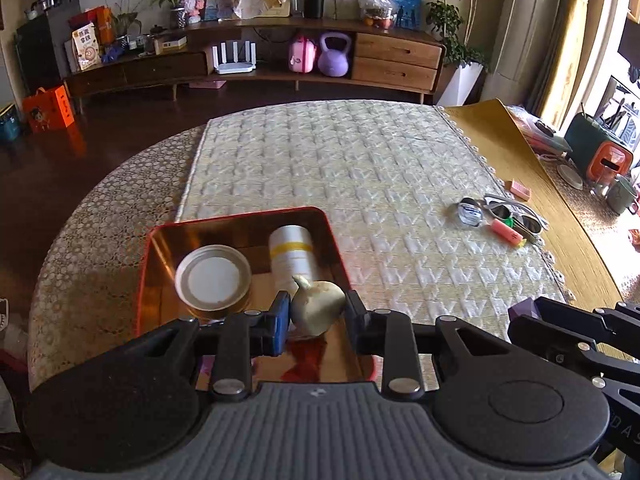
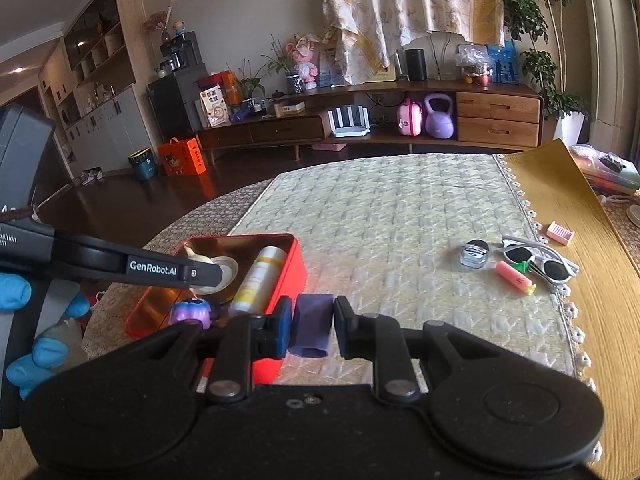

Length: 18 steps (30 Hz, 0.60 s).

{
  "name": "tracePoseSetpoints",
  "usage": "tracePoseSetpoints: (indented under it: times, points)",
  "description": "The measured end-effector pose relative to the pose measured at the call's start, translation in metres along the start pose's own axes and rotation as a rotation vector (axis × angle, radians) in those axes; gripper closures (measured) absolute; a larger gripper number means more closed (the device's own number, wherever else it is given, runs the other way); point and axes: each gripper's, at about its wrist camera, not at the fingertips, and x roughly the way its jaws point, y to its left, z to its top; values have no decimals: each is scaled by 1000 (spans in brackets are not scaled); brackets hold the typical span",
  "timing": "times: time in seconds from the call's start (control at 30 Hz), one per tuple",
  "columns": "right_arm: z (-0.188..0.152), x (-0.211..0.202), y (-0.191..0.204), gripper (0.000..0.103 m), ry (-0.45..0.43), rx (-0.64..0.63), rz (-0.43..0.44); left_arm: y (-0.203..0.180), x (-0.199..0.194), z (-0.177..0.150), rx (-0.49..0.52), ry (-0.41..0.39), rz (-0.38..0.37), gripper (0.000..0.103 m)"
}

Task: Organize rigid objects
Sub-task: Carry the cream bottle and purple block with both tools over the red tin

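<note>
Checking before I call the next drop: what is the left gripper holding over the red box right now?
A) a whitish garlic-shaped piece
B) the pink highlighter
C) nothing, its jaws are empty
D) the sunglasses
A: in the left wrist view the left gripper has its fingers closed on the whitish garlic-shaped piece above the red box, while the pink highlighter and sunglasses lie on the mat.
</note>
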Motion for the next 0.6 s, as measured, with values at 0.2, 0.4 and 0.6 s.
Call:
tracePoseSetpoints:
  times: [0.2, 0.4, 0.6]
  points:
    - [6, 21, 27, 82, 31, -29, 31, 41, 3, 6, -38, 2, 39, 75]
    - [8, 51, 51, 82, 74, -70, 74, 70, 17, 12, -61, 8, 80, 75]
    - [3, 85, 74, 82, 125, -115, 89, 85, 42, 19, -71, 32, 103, 75]
